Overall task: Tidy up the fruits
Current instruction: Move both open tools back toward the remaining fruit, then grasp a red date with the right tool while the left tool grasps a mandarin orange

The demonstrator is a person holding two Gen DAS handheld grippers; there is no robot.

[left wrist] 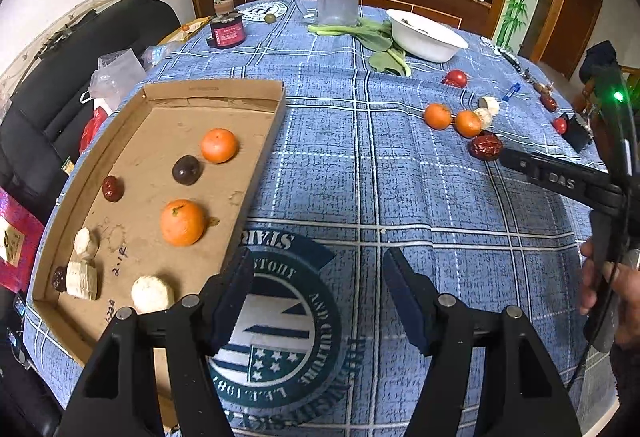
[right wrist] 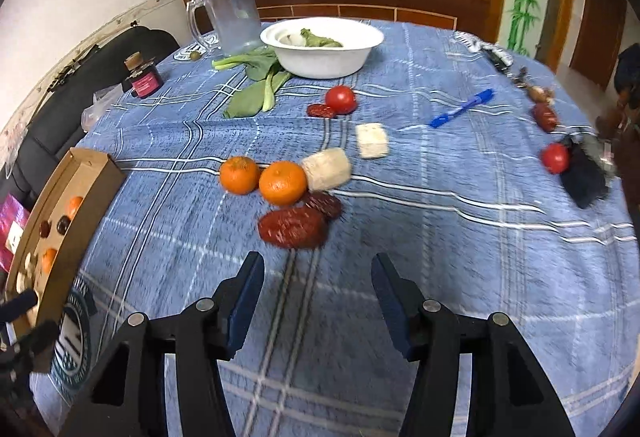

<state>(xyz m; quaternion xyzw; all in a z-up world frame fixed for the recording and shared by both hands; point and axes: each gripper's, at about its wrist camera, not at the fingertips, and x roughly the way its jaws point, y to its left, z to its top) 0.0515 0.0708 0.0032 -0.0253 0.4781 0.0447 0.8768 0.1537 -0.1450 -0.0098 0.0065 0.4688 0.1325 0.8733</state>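
Observation:
A cardboard tray [left wrist: 256, 141] on the left of the table holds two oranges [left wrist: 182, 222], dark dates [left wrist: 112, 188] and white chunks [left wrist: 152, 293]. My left gripper [left wrist: 318, 295] is open and empty over the cloth just right of the tray. My right gripper [right wrist: 318, 297] is open and empty, just short of a large red date [right wrist: 292, 228]. Behind the date lie two oranges [right wrist: 282, 182], another date [right wrist: 325, 203] and two white chunks [right wrist: 327, 168]. The right gripper's finger shows in the left wrist view [left wrist: 556, 177], touching or nearly touching the date [left wrist: 485, 146].
A white bowl [right wrist: 320, 67] with greens, leafy stalks [right wrist: 256, 89], a clear plastic jug [right wrist: 234, 17] and a small dark jar [right wrist: 143, 77] stand at the back. Tomatoes [right wrist: 340, 99], a blue pen [right wrist: 462, 108] and a black pouch [right wrist: 584, 177] lie to the right.

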